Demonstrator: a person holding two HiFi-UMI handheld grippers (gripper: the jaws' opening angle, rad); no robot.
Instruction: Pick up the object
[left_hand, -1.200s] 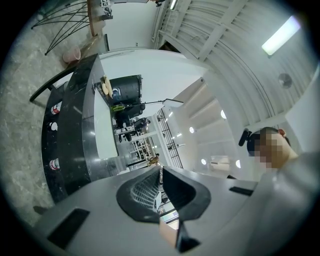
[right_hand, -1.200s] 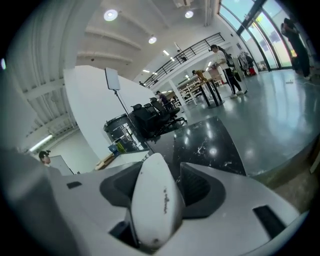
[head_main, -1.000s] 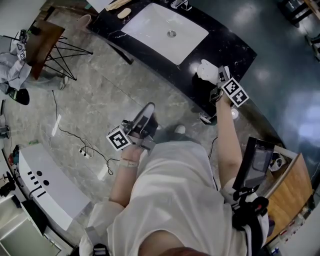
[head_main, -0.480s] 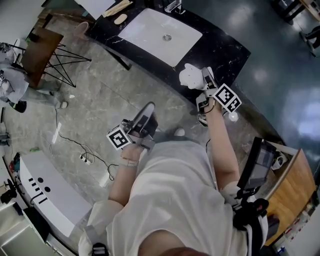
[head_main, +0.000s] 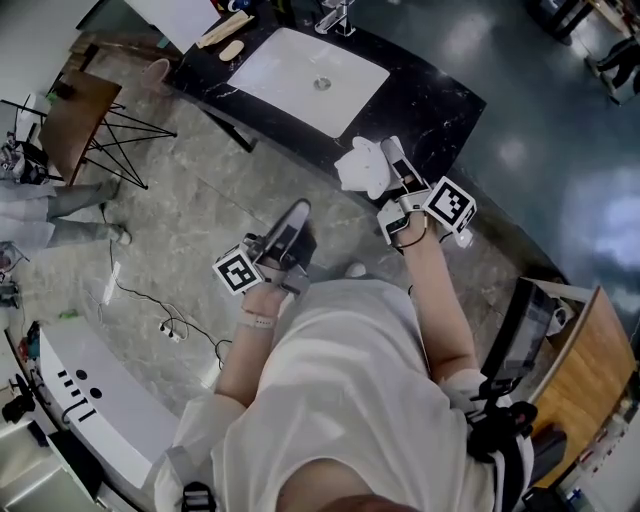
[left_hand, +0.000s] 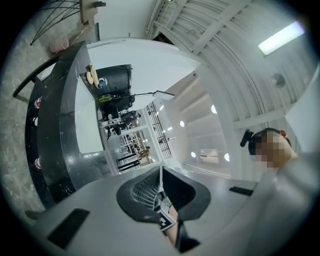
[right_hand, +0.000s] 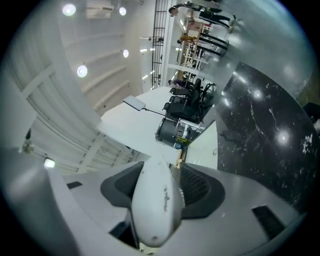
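Two grippers are in your hands: your right gripper (head_main: 392, 165) is clamped on the white object (head_main: 360, 166), a smooth rounded piece, and holds it in the air at the front edge of the black worktop (head_main: 440, 100), apart from the white sink (head_main: 300, 75). Your left gripper (head_main: 297, 218) hangs off the worktop over the stone floor (head_main: 200, 200), jaws pressed together

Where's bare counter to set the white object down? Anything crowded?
Bare: the black counter right of the sink basin, up to the right gripper, which holds the white object. The basin holds nothing but its drain. Crowded: the counter's far-left corner, with the wooden pieces, and the back edge by the faucet.
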